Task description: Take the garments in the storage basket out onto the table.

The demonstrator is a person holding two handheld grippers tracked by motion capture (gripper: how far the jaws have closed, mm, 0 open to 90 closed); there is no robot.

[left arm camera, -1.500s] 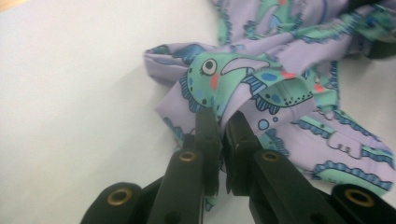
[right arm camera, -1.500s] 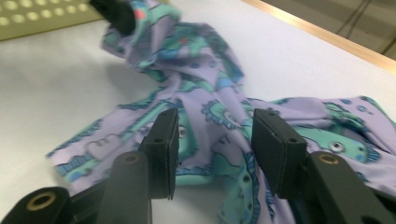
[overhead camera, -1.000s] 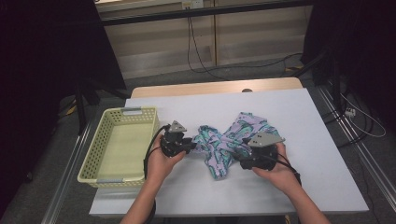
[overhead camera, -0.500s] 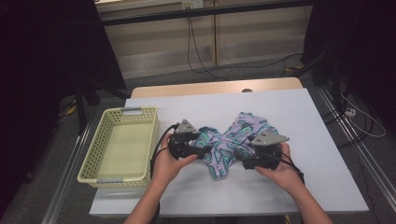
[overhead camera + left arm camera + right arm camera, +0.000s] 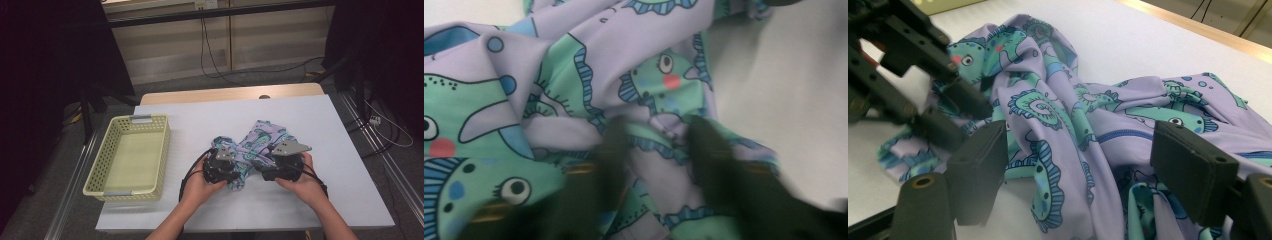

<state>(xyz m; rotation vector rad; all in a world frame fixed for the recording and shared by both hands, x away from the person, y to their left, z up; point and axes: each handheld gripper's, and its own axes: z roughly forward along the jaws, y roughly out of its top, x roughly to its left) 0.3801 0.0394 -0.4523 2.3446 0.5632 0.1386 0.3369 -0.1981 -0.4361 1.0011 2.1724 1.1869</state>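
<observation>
Yellow basket (image 5: 131,155) sat empty at desk's (image 5: 320,110) left edge. Left gripper (image 5: 651,145) jaws had just been closing, pinching patterned cloth (image 5: 255,145). Right gripper (image 5: 1083,155) jaws released, straddling cloth.

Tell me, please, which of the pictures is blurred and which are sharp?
Left gripper view: the jaws are smeared by motion blur and the patterned cloth is soft. Right gripper view: sharp on the cloth and both jaws. High view: sharp but dim, with dark surroundings around the white table.
</observation>
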